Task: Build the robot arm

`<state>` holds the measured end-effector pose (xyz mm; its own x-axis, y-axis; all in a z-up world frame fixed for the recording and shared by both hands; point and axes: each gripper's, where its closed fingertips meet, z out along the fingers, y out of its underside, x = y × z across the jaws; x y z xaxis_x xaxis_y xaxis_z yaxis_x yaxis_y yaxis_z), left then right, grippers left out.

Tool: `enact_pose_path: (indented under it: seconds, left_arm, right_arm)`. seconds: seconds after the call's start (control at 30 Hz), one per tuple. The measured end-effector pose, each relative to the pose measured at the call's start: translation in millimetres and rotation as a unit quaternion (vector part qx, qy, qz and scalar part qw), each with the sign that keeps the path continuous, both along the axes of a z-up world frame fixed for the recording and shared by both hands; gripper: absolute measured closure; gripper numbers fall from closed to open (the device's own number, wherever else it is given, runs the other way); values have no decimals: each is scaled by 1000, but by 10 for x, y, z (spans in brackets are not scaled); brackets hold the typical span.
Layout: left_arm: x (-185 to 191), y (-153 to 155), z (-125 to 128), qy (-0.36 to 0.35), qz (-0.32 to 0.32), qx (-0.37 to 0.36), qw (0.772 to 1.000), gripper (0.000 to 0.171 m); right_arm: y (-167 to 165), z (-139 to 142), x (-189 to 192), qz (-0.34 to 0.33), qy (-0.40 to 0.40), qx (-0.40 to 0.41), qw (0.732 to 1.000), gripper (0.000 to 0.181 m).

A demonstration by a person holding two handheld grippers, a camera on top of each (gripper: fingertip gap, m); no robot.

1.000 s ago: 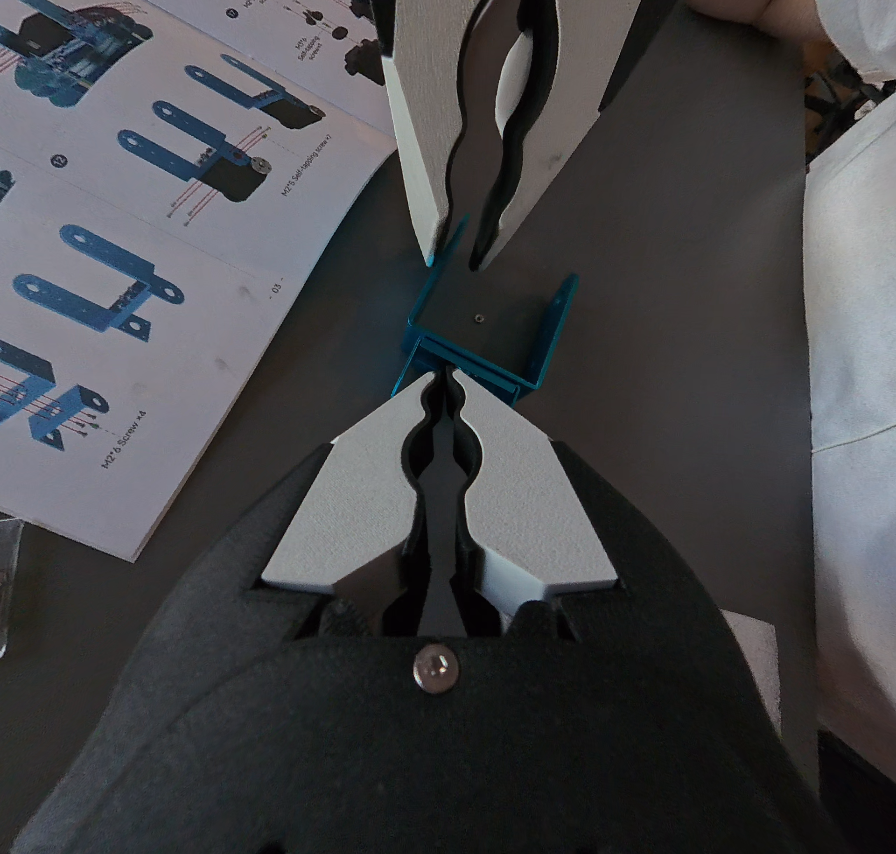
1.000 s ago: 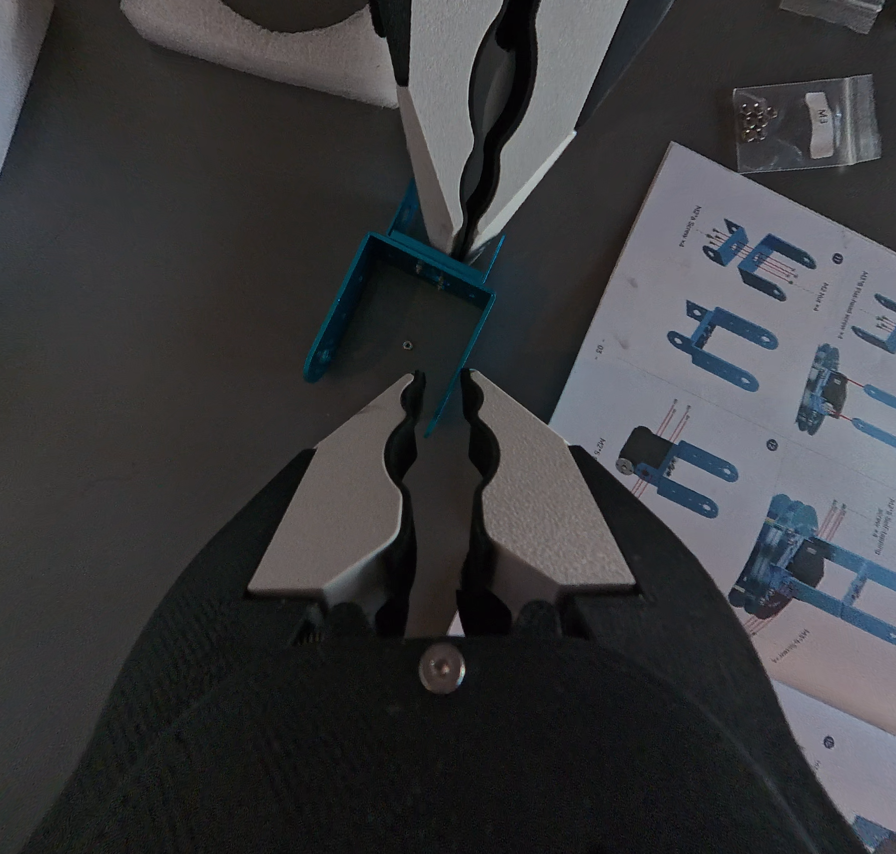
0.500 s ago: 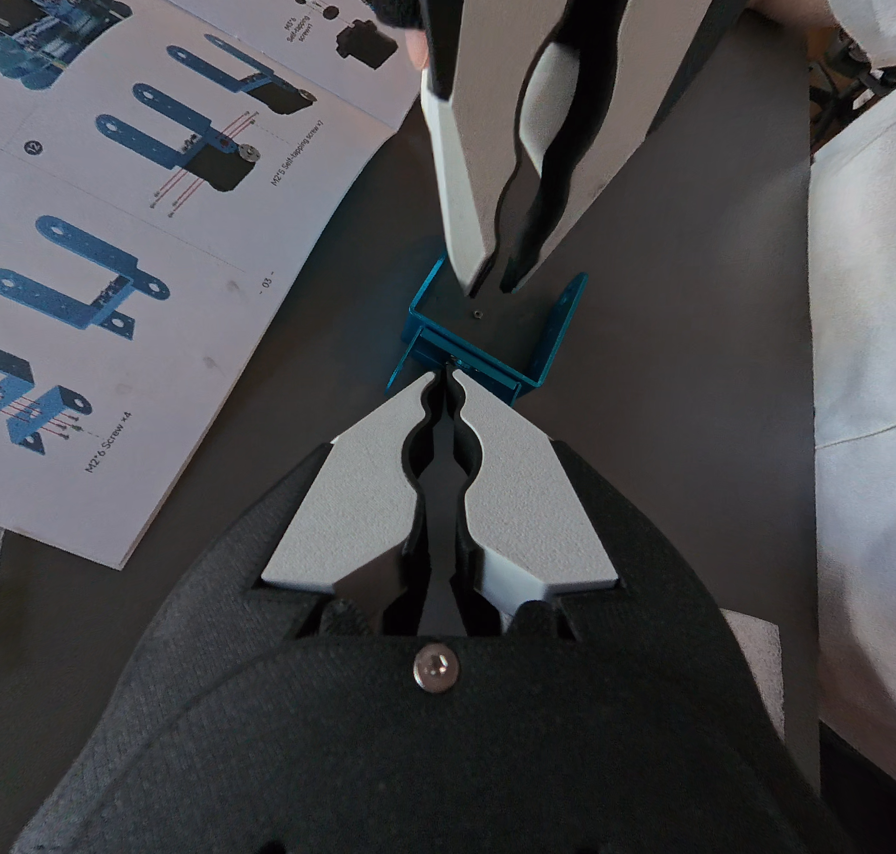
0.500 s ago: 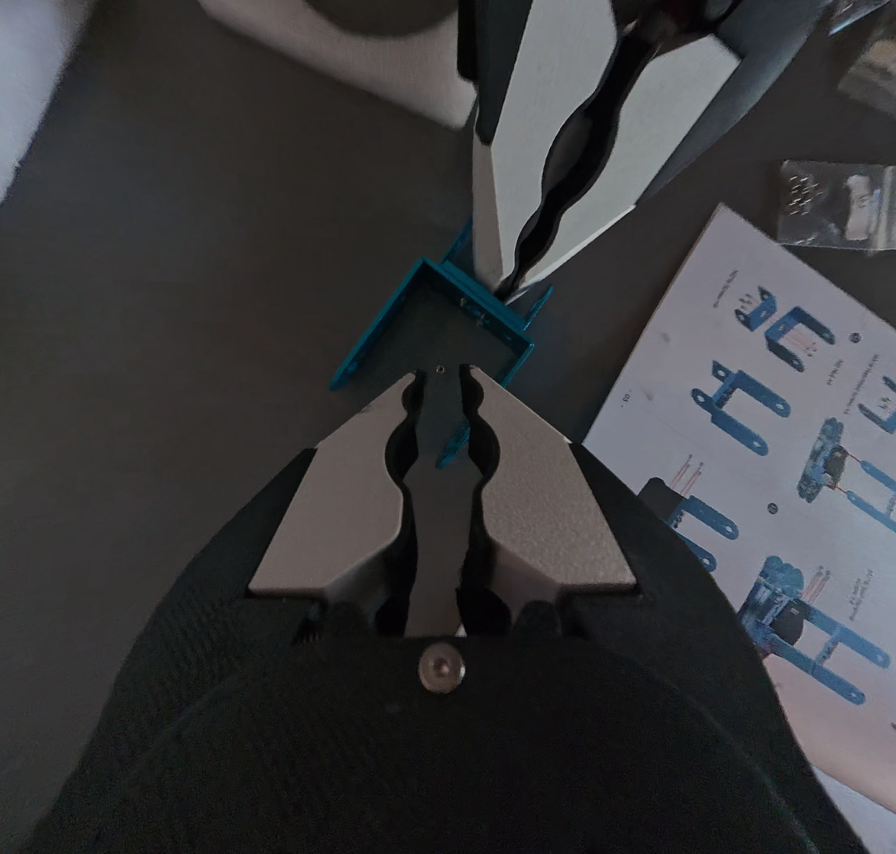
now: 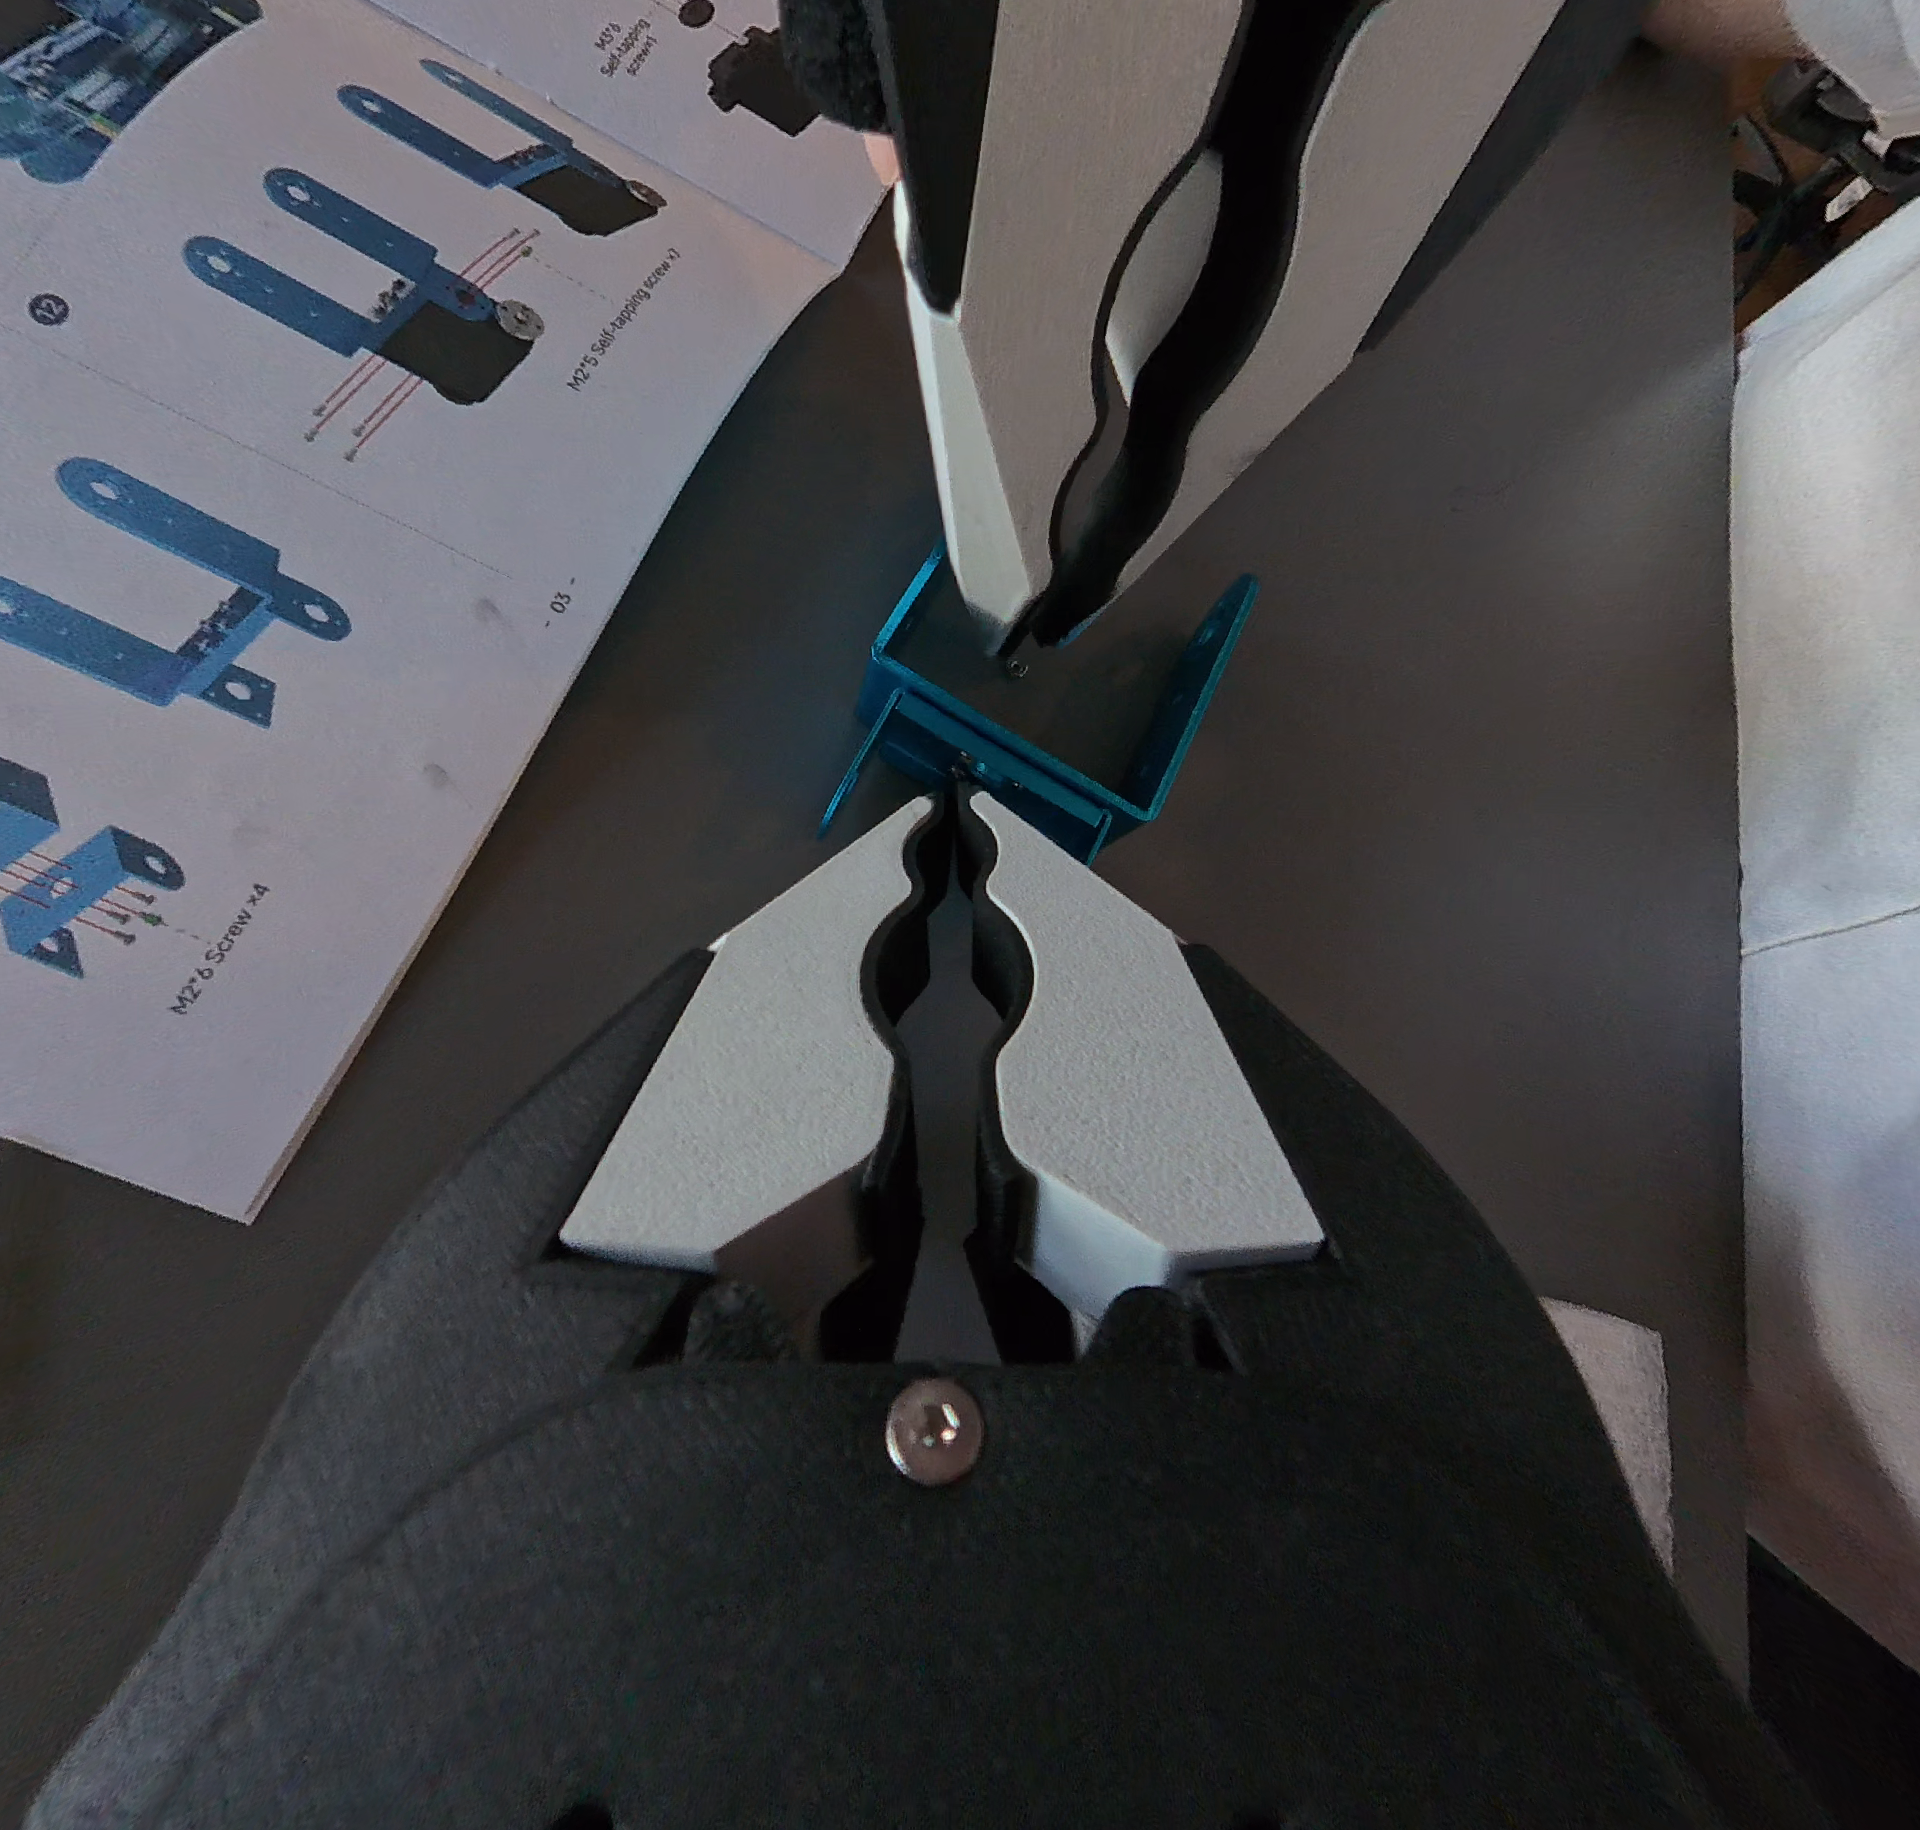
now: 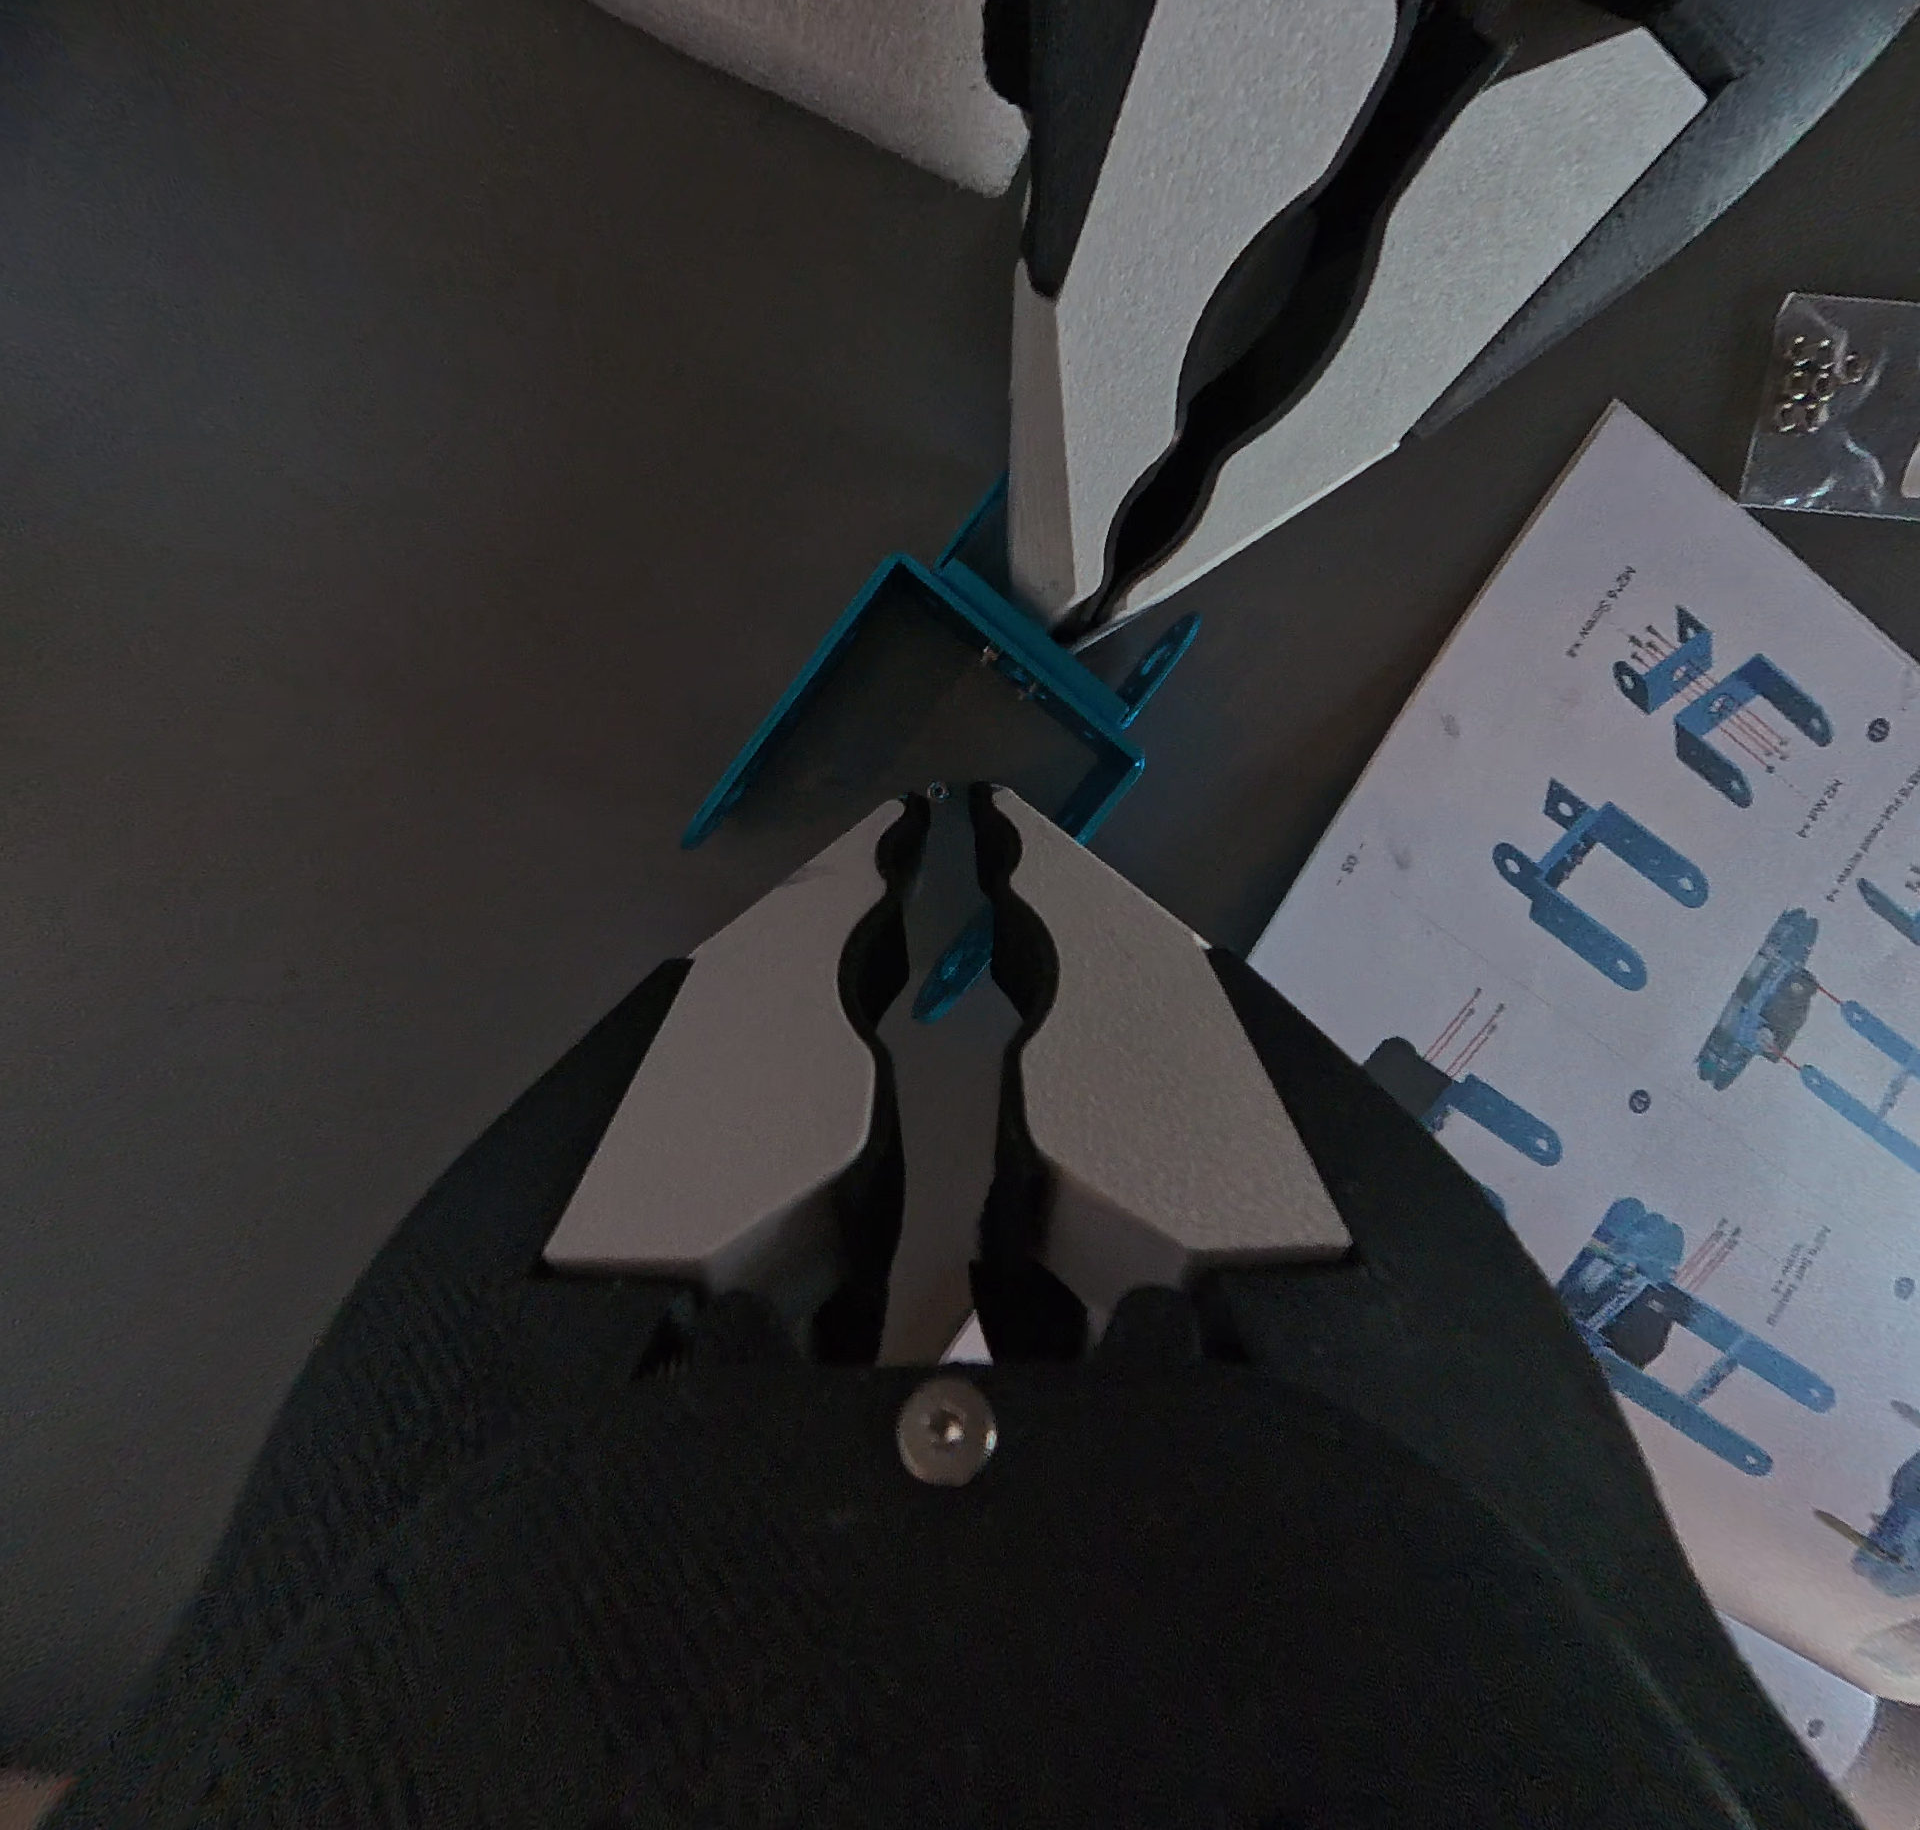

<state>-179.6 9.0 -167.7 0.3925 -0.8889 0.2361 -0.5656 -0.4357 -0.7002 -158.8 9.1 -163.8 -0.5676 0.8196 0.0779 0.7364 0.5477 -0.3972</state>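
Both views are dim and underexposed, the right wrist view darker; daylight enters from the upper right of the left wrist view, the booklet [image 5: 312, 492] reads brightest, focus is sharp centrally, and wide-angle bending shows at edges.

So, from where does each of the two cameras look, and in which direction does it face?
Left wrist view: sits on the left gripper, looks along its fingers down at the blue bracket on the dark table; the right gripper points back toward it.
Right wrist view: sits on the right gripper, faces the opposite way; the left gripper comes from above.
Shared: bracket, small screw, booklet, both grippers.
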Motion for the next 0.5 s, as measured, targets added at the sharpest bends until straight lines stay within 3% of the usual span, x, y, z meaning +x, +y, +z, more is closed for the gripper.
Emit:
enact_pose_path:
  seconds: [0.5]
  left_arm:
    - [-38,-30,3,14,-5,4,1000,171]
  right_arm:
    - [-27,-84,-1,12,-55,8,998,174]
